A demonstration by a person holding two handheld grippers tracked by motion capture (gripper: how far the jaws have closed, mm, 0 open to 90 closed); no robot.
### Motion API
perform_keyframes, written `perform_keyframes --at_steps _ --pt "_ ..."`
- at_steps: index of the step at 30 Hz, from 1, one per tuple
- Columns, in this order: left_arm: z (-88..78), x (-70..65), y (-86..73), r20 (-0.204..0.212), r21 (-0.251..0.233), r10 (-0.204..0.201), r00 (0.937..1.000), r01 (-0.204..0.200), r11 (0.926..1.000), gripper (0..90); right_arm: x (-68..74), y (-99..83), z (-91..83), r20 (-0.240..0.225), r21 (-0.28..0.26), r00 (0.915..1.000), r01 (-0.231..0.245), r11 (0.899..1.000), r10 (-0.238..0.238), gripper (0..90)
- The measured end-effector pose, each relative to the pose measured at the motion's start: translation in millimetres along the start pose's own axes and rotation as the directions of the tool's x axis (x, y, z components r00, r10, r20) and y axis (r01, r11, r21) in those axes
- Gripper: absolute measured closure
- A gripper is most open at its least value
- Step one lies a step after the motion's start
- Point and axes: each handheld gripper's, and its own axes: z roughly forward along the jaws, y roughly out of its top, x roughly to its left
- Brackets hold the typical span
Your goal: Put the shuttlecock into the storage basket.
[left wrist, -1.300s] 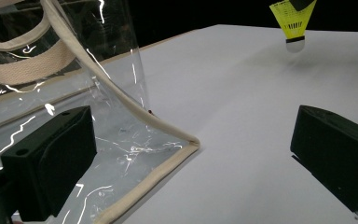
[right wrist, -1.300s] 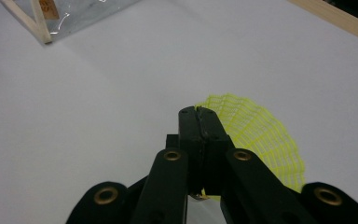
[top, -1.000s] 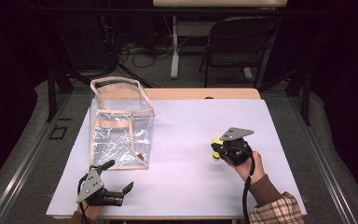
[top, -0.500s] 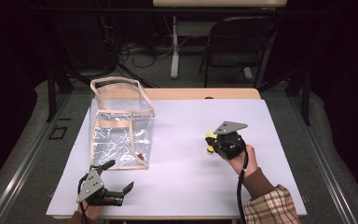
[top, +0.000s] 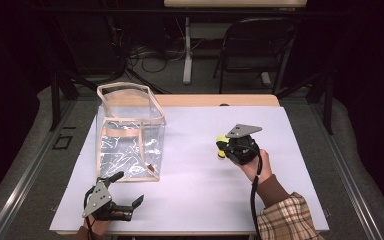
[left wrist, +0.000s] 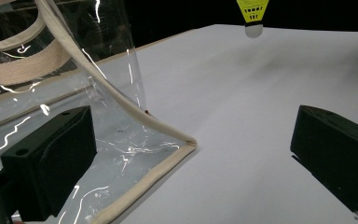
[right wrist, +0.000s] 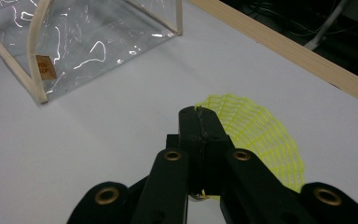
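The yellow shuttlecock (right wrist: 261,135) is pinched by its mesh skirt in the right tool (top: 226,146), whose jaws are pressed together on it, above the white bench (top: 290,150). The clear bag (top: 128,131) stands well apart to the left. Just in front of it, the left tool (top: 127,204) rests with jaws wide apart

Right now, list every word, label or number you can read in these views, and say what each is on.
None can be read.
Small brown tag on the clear bag: its print is too small and blurred to read.
Yellow shuttlecock: only a net pattern, no text.
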Motion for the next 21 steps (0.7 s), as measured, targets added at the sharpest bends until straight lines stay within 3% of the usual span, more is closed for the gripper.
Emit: perform_keyframes --at_steps 21 --pt "0.3 0.3 0.0 0.000 0.003 0.003 1.0000 -0.003 1.0000 0.1 -3.9 20.3 17.3 -0.008 -0.011 0.9999 0.009 1.000 -0.009 90.0"
